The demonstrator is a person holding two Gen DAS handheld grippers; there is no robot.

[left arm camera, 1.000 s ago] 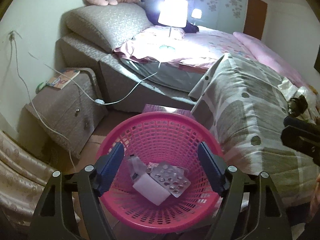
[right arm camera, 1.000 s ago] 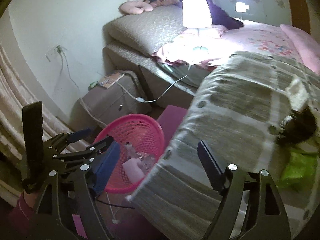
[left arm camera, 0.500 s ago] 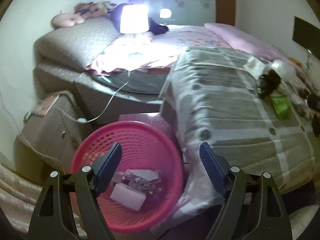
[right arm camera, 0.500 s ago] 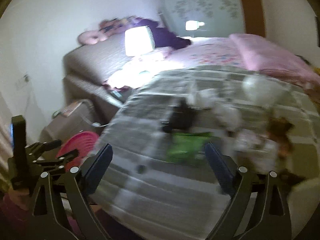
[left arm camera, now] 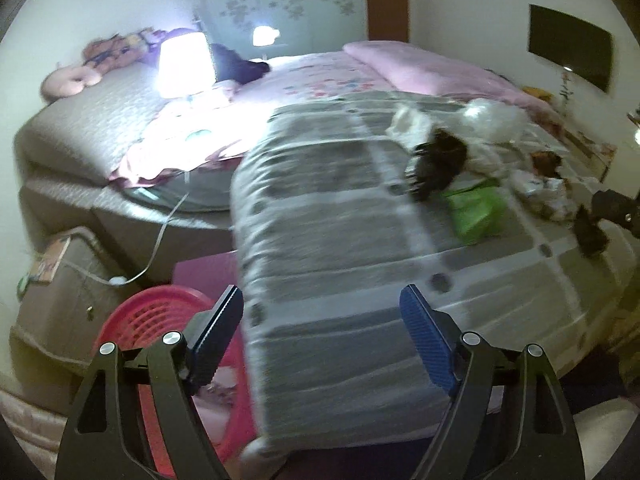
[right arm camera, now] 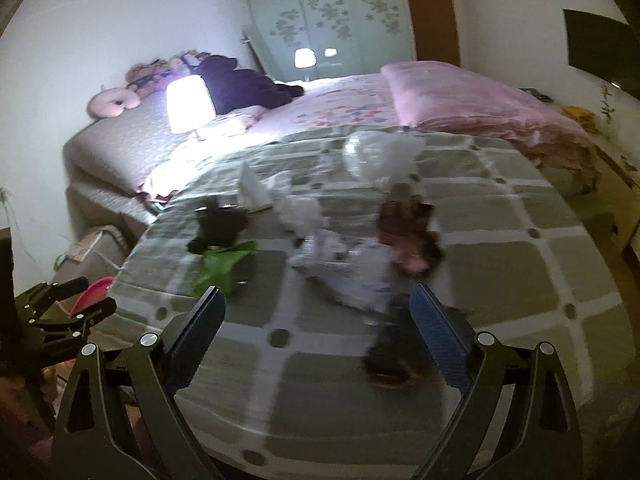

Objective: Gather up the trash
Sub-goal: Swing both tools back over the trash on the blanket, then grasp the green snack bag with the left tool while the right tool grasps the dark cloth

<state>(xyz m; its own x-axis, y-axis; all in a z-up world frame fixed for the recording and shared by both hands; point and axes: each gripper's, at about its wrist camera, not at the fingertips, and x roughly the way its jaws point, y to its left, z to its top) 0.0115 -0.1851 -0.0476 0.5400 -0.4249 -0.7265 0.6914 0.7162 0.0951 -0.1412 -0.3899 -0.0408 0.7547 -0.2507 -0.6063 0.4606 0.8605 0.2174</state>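
Note:
My left gripper (left arm camera: pixel 322 312) is open and holds nothing; it hangs over the near edge of the grey checked quilt (left arm camera: pixel 340 240). The pink basket (left arm camera: pixel 160 320) sits low left of it on the floor. Trash lies on the quilt: a green wrapper (left arm camera: pixel 476 212), a black crumpled piece (left arm camera: pixel 438 164) and white crumpled plastic (left arm camera: pixel 492 116). My right gripper (right arm camera: pixel 316 312) is open and empty above the quilt (right arm camera: pixel 500 264). Ahead of it lie the green wrapper (right arm camera: pixel 224 264), white patterned paper (right arm camera: pixel 352 276), a brown and pink clump (right arm camera: pixel 408 236) and a dark blurred piece (right arm camera: pixel 392 356).
A lit lamp (left arm camera: pixel 184 64) stands on the bed by a grey headboard cushion (left arm camera: pixel 80 120). Left of the basket is a grey nightstand (left arm camera: pixel 56 300) with a white cable (left arm camera: pixel 160 248). Pink bedding (right arm camera: pixel 460 96) covers the far side. The left gripper (right arm camera: pixel 60 304) shows at the right view's left edge.
Both views have swung right, from the basket to the quilt and its trash. The basket has slid to the lower left. My right gripper's jaws have spread wider.

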